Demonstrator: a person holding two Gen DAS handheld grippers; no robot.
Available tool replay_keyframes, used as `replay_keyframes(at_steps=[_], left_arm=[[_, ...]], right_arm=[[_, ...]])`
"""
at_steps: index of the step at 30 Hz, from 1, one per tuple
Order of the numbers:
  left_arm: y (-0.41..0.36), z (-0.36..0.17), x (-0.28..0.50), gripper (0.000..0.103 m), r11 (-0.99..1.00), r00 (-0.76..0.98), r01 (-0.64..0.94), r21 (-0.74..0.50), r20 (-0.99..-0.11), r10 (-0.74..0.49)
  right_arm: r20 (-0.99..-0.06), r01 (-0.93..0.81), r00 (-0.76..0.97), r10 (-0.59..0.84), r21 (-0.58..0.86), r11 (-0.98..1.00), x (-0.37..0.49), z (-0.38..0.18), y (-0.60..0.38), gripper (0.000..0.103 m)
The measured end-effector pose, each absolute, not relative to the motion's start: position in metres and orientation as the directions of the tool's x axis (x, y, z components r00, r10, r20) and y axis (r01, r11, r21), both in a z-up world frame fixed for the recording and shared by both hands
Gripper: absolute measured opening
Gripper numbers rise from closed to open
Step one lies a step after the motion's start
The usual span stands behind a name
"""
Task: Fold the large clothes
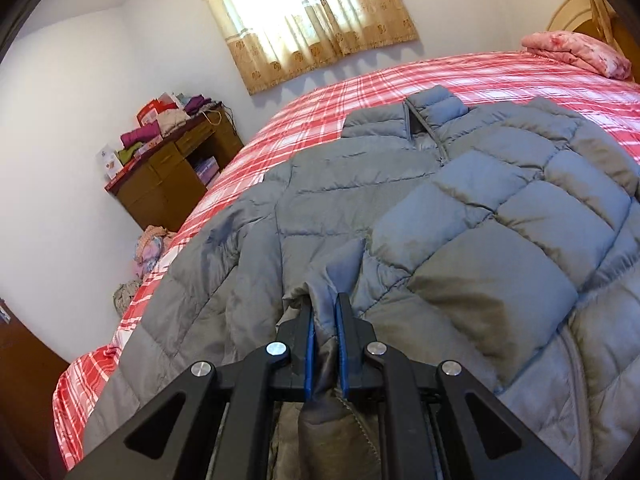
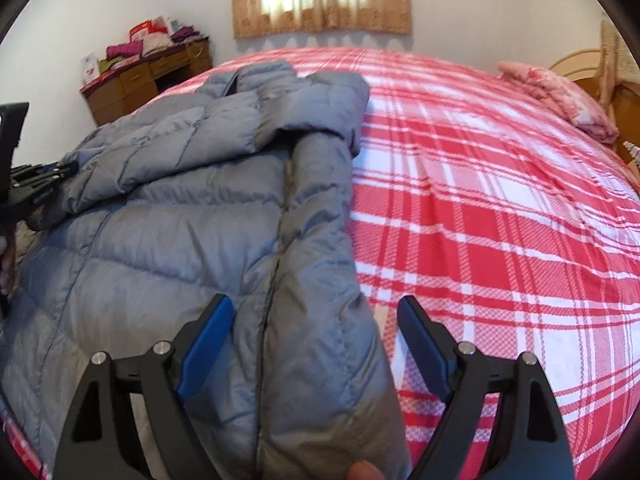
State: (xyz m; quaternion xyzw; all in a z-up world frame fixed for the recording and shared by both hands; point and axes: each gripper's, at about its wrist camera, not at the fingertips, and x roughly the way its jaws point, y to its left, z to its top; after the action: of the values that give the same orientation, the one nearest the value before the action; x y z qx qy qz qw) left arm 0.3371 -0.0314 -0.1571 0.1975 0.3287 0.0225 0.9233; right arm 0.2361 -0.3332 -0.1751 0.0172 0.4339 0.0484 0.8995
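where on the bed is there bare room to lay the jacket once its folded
The widest free patch is the plaid bedspread between the grey puffer jacket and the folded pink blanket by the headboard. A narrower strip runs past the jacket's collar toward the curtain. The desk is piled with clothes.

Both views are lit by daylight from a curtained window (image 1: 304, 20) on the wall far ahead of the grippers, where the panes are blown out to white glare. Soft shadows are cast beneath the curtain hem and in the folds of the grey jacket (image 1: 400, 216). Straight lines are bowed by fisheye distortion, and the corners are cut off by a dark rim. Slight blur is seen in the right wrist view; the left is sharper.
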Motion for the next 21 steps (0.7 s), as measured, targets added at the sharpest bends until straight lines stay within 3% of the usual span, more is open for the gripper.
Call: replay_keyframes(at_steps=[2,5,6,7,9,12,16,21], left_arm=[[-0.026,-0.154,0.335,0.016,0.923,0.783,0.078,0.377,-0.596,0.177],[-0.013,-0.134,0.331,0.062,0.929,0.806,-0.008,0.370,-0.548,0.225],[-0.008,-0.123,0.328,0.086,0.932,0.822,-0.047,0.360,-0.516,0.241],[-0.003,-0.113,0.325,0.095,0.934,0.839,-0.080,0.347,-0.482,0.251],[0.000,-0.094,0.324,0.095,0.943,0.865,-0.128,0.306,-0.430,0.257],[-0.013,-0.079,0.340,0.095,0.972,0.866,-0.099,0.214,-0.463,0.190],[-0.046,-0.095,0.371,0.095,0.985,0.845,-0.052,0.168,-0.518,0.133],[-0.068,-0.152,0.404,0.095,0.942,0.801,-0.075,0.327,-0.542,0.252]], right_arm=[[-0.785,-0.092,0.605,0.132,0.095,0.991,0.231,-0.163,-0.339,0.086],[-0.781,-0.128,0.593,0.194,0.146,0.981,0.227,-0.133,-0.356,0.085],[-0.778,-0.132,0.597,0.195,0.144,0.981,0.228,-0.125,-0.361,0.084],[-0.772,-0.127,0.609,0.181,0.131,0.983,0.232,-0.114,-0.367,0.083],[-0.748,-0.090,0.652,0.126,0.089,0.992,0.246,-0.097,-0.378,0.066],[-0.683,-0.017,0.728,0.054,0.060,0.998,0.291,-0.085,-0.387,0.051],[-0.639,0.010,0.767,0.049,0.088,0.996,0.365,-0.103,-0.373,0.048],[-0.705,-0.027,0.699,0.123,0.145,0.989,0.420,-0.156,-0.349,0.047]])
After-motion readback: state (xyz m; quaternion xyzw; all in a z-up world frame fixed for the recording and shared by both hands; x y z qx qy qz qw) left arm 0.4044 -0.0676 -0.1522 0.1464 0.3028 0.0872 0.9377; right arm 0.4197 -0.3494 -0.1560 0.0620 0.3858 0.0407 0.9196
